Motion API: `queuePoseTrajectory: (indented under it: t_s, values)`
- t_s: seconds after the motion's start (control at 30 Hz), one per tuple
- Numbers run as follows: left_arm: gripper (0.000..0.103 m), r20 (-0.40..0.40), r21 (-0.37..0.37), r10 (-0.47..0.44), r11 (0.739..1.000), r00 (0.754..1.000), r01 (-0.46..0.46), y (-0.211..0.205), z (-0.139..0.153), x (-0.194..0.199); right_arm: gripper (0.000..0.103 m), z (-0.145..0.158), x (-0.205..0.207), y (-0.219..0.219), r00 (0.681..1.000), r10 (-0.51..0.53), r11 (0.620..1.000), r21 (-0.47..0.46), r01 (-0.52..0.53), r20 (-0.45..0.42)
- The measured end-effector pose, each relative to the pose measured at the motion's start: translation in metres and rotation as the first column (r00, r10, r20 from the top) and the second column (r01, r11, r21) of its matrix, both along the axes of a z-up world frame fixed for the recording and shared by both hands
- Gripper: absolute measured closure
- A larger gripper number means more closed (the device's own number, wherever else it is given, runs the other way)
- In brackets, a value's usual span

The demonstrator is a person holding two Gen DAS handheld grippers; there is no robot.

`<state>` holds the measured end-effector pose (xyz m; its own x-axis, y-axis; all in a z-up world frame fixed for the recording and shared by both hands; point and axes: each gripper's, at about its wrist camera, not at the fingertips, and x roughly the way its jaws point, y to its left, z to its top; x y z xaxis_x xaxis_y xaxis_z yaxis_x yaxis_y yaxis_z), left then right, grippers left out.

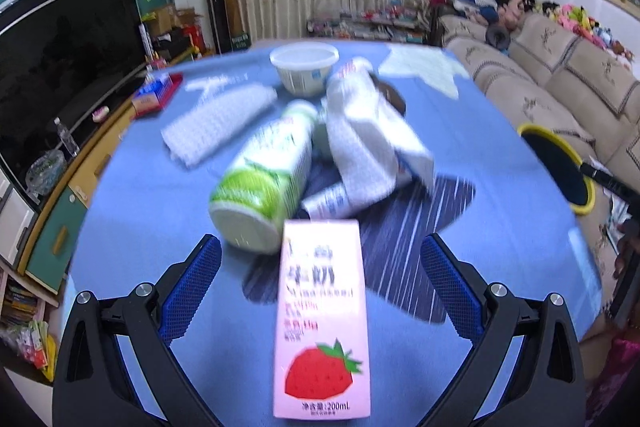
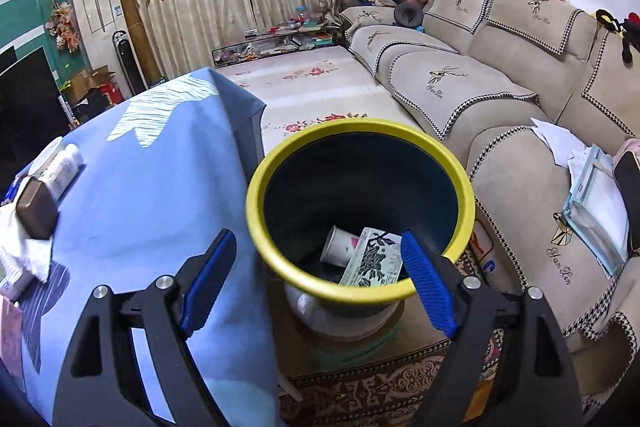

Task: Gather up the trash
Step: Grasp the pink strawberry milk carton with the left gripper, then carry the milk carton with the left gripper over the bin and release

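A pink strawberry milk carton (image 1: pixel 322 319) lies on the blue tablecloth (image 1: pixel 500 227) between the wide-open fingers of my left gripper (image 1: pixel 320 259); the pads do not touch it. Beyond it lie a green-and-white bottle (image 1: pixel 264 179), crumpled white tissue (image 1: pixel 368 143), a folded white cloth (image 1: pixel 216 123) and a white plastic cup (image 1: pixel 304 67). My right gripper (image 2: pixel 316 263) is open and empty, hovering over the yellow-rimmed dark bin (image 2: pixel 360 291), which holds a paper cup (image 2: pixel 338 245) and a flat patterned box (image 2: pixel 374 263).
The bin (image 1: pixel 560 171) stands on the floor at the table's right edge, in front of a beige sofa (image 2: pixel 520 99). A brown block (image 2: pixel 36 211) and a small white bottle (image 2: pixel 64 167) lie on the table. A TV cabinet (image 1: pixel 60 147) runs along the left.
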<state>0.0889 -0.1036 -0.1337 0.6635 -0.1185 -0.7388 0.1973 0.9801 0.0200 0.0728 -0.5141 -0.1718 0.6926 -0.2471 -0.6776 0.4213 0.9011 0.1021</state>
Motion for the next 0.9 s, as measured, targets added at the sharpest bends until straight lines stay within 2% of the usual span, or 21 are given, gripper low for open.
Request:
queuePoseTrajectory:
  t_s: [0.1,0.2,0.43,0.53,0.7,0.9]
  values:
    - [0.005,-0.04,0.026,0.008,1.0,0.999,-0.007,-0.002,-0.014,0.003,0.023,0.004,-0.002,0.005,1.0,0.012,1.0,0.0,-0.012,0.006]
    - [0.011,-0.069,0.037,0.024,0.999,0.997,-0.022,-0.001,-0.021,0.006,0.023,0.005,-0.002,0.01,1.0,0.025,1.0,0.004,-0.025,0.01]
    - [0.035,-0.148,0.054,0.038,0.998,0.988,-0.031,0.007,-0.041,0.011,0.023,0.0,0.001,0.015,0.999,0.043,0.999,0.024,-0.043,-0.001]
    - [0.052,-0.156,0.037,0.02,0.999,0.988,-0.015,0.008,-0.043,0.009,0.023,-0.001,0.001,0.015,0.999,0.046,0.998,0.031,-0.046,-0.001]
    - [0.053,-0.117,0.027,-0.019,0.999,0.993,0.022,0.005,-0.033,0.0,0.023,-0.001,0.0,0.013,0.999,0.043,0.998,0.035,-0.043,0.002]
    - [0.053,-0.071,-0.012,-0.134,0.991,0.988,0.133,-0.02,0.0,-0.018,0.023,0.0,-0.011,0.0,1.0,-0.006,1.0,0.021,0.005,0.017]
